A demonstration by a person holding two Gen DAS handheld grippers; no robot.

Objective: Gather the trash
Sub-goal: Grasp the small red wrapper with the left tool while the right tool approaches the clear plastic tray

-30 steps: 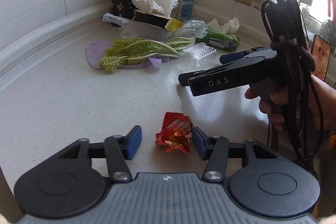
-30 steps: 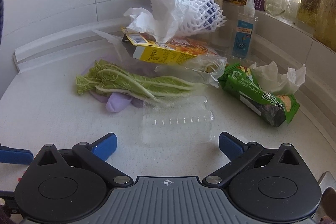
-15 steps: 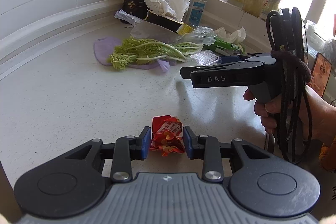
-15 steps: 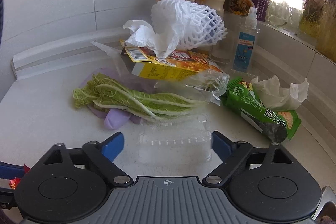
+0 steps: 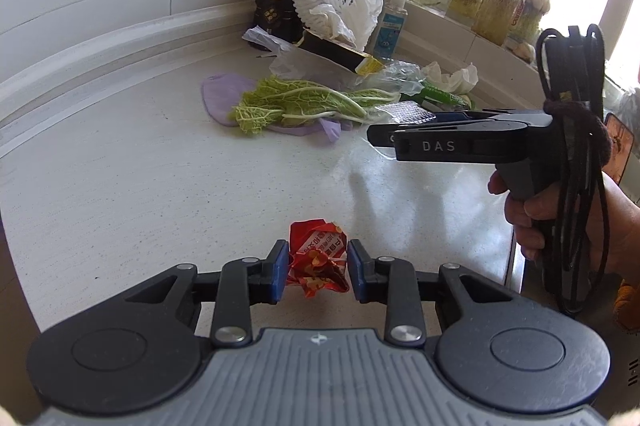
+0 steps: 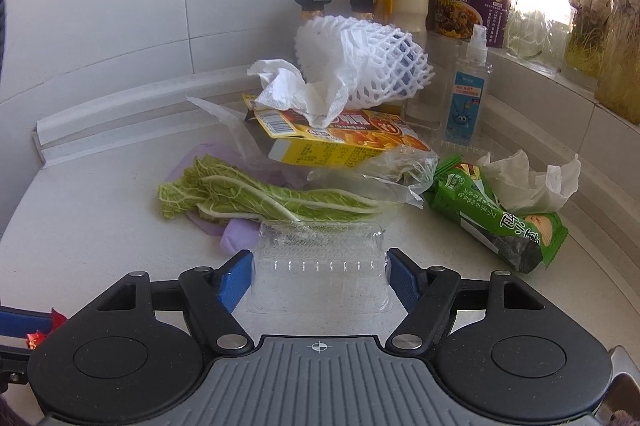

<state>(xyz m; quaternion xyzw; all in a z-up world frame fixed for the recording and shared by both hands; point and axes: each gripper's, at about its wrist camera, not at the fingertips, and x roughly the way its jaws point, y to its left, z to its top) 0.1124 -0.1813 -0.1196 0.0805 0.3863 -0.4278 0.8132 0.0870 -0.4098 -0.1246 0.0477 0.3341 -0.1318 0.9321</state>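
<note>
A crumpled red wrapper (image 5: 318,262) is seen clamped between the blue pads of the left gripper (image 5: 318,268), whose jaws have just been closing onto it; the wrapper's underside is hidden behind the gripper body, and whether it is lifted off the white counter (image 5: 120,194) cannot be told. In the right wrist view only a scrap of that wrapper and one blue finger are caught at the left edge. The right gripper (image 6: 320,276) is set around a clear plastic tray (image 6: 320,266), its jaws having just been closing; the pads stand right at the tray's two ends, but whether they press on it cannot be made out, since the transparent rim blurs into the counter. In the left wrist view the right gripper (image 5: 404,136) is seen from the side, its fingertips overlapping the tray, and the hand (image 5: 560,218) holding it is partly covered by a bundle of black cable (image 5: 576,146) and cut off at the frame edge. Behind the tray a cabbage leaf (image 6: 256,198) lies on a purple bag (image 6: 236,238), mostly hidden beneath it. A yellow carton (image 6: 340,142) is half buried under a white tissue (image 6: 296,90) and a foam net (image 6: 360,62). A green snack packet (image 6: 492,214) lies to the right, with its print too small to be read
</note>
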